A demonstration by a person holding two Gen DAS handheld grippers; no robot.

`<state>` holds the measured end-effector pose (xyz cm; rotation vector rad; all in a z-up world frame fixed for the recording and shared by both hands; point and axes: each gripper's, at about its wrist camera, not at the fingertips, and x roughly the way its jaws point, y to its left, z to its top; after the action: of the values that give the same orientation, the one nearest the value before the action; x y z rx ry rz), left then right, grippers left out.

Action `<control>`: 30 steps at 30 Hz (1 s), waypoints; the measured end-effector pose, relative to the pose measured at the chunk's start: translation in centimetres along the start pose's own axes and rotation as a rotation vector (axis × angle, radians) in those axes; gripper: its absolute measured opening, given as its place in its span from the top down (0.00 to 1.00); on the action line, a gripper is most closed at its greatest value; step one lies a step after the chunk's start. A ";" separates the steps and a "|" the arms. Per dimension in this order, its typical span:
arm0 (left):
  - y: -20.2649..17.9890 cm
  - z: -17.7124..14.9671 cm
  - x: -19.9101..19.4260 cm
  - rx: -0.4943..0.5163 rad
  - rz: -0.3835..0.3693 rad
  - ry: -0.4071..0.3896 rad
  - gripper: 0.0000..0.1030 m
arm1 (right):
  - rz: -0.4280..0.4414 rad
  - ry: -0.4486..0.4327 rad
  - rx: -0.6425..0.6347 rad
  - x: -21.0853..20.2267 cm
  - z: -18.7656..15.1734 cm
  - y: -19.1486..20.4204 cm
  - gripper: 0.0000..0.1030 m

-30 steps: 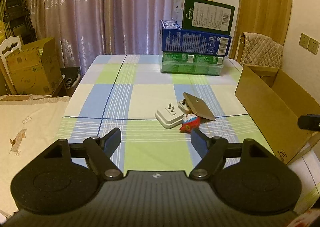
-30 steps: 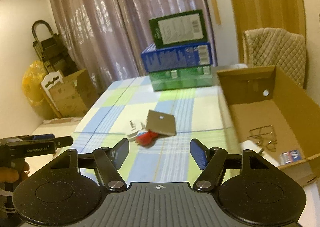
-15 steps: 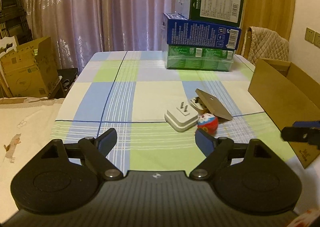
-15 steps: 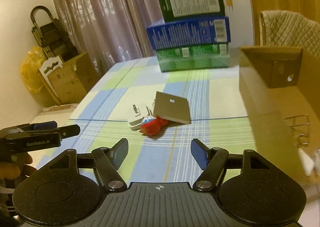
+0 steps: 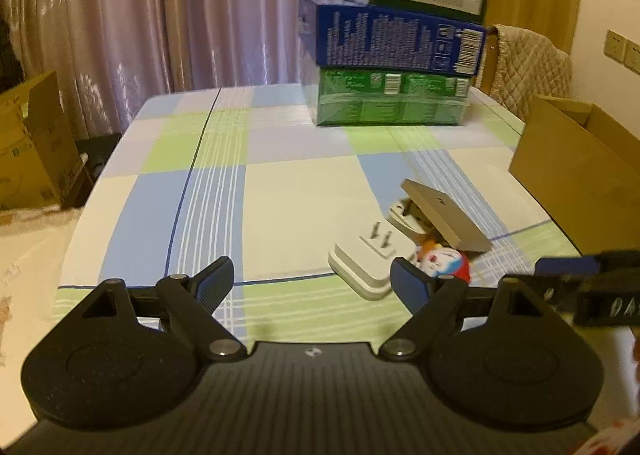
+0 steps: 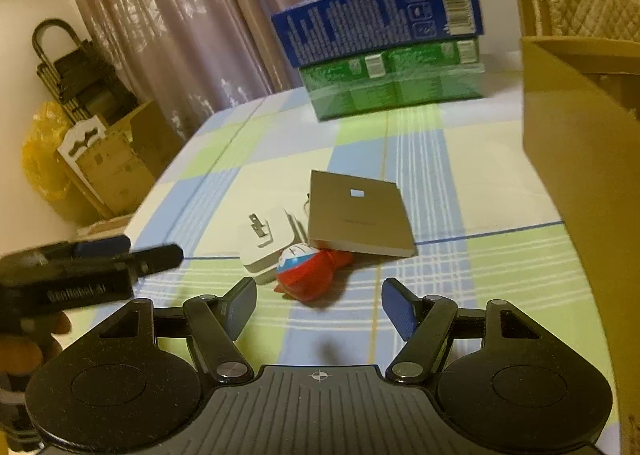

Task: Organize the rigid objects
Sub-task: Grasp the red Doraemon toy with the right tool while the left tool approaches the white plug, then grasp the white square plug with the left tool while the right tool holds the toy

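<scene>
1. Step in hand: approach. No item is picked yet.
2. Left tongs (image 5: pixel 311 278) are spread and empty; jaws have just been opening. Right tongs (image 6: pixel 319 306) are spread and empty.
3. The pile sits mid-worktop (image 6: pixel 500 263): white plug adapter (image 6: pixel 264 245), red-blue toy (image 6: pixel 310 269), tan booklet (image 6: pixel 358 217) leaning across both.
4. Cardboard box (image 6: pixel 580 159) is seen at frame right, the likely drop target.
5. Next: the toy, lying just ahead of the right tongs, is to be straddled and pinched.

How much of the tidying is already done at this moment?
Nothing visibly finished. Both grippers, left and right, stand open and empty, the left jaws having just widened. Still on the table: white plug adapter, red toy and the grey booklet lying over them.
</scene>
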<state>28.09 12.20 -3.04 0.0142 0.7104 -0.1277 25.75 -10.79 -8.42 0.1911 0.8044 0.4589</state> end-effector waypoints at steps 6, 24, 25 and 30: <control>1.1 0.7 2.0 -0.030 -0.009 0.029 0.20 | 0.034 0.028 0.027 3.0 0.3 0.2 0.36; 0.6 0.7 2.7 -0.030 -0.064 0.041 0.20 | -0.040 0.062 -0.004 5.3 0.7 -0.3 0.59; 0.4 0.6 2.8 -0.018 -0.071 0.045 0.20 | -0.049 0.066 -0.006 5.0 0.6 -0.6 0.59; -1.4 0.2 3.3 0.094 -0.123 0.059 0.20 | -0.107 0.072 -0.062 2.6 0.1 -2.1 0.59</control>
<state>30.53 10.48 -4.96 0.0640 0.7636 -0.2793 28.01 -11.43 -10.74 0.0736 0.8655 0.3905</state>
